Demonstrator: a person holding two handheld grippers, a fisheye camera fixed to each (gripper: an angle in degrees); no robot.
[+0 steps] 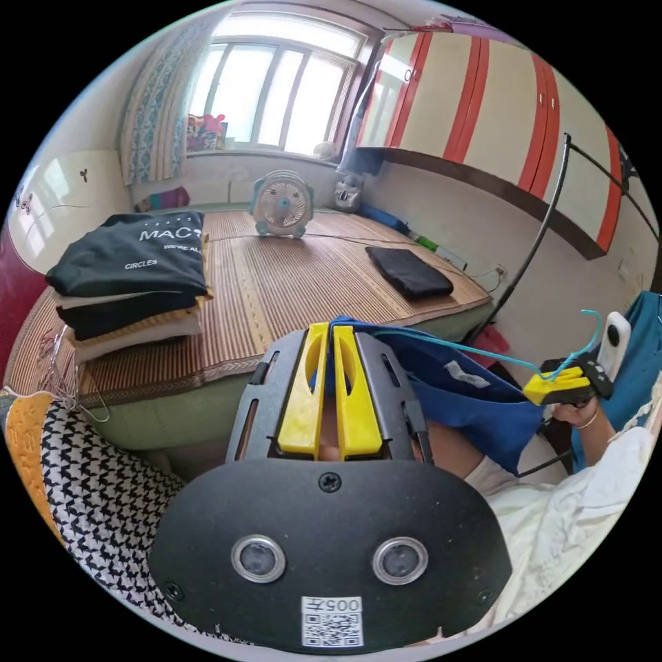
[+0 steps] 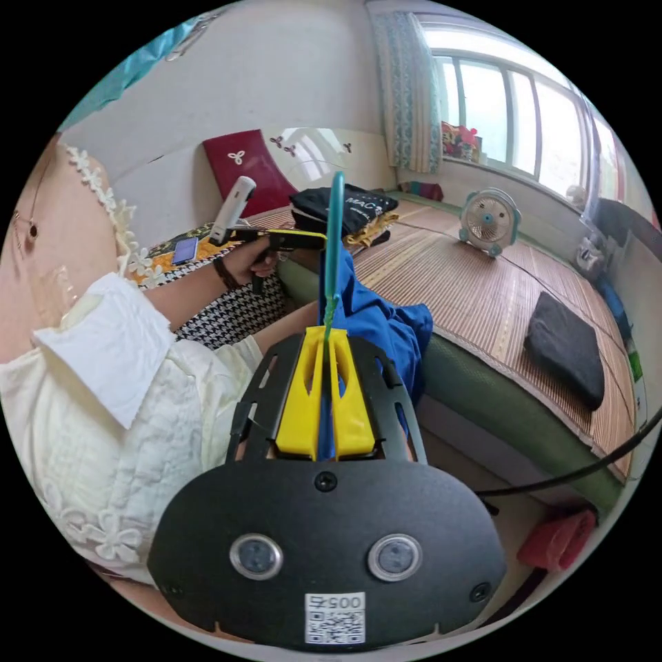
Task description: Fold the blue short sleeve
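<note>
The blue shirt [image 1: 455, 400] hangs in the air off the bed's [image 1: 289, 276] near edge, stretched between the left hand-held gripper [image 1: 331, 358] pinching its shoulder and the right hand-held gripper [image 2: 329, 345] pinching its hanger [image 2: 334, 241].

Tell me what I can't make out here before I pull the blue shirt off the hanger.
- Blue shirt, left gripper view: its front edge is hidden behind the left gripper.
- Hanger, right gripper view: its lower part is hidden by the right gripper and the cloth.
- Stack of folded clothes: the lower items cannot be told apart.
</note>
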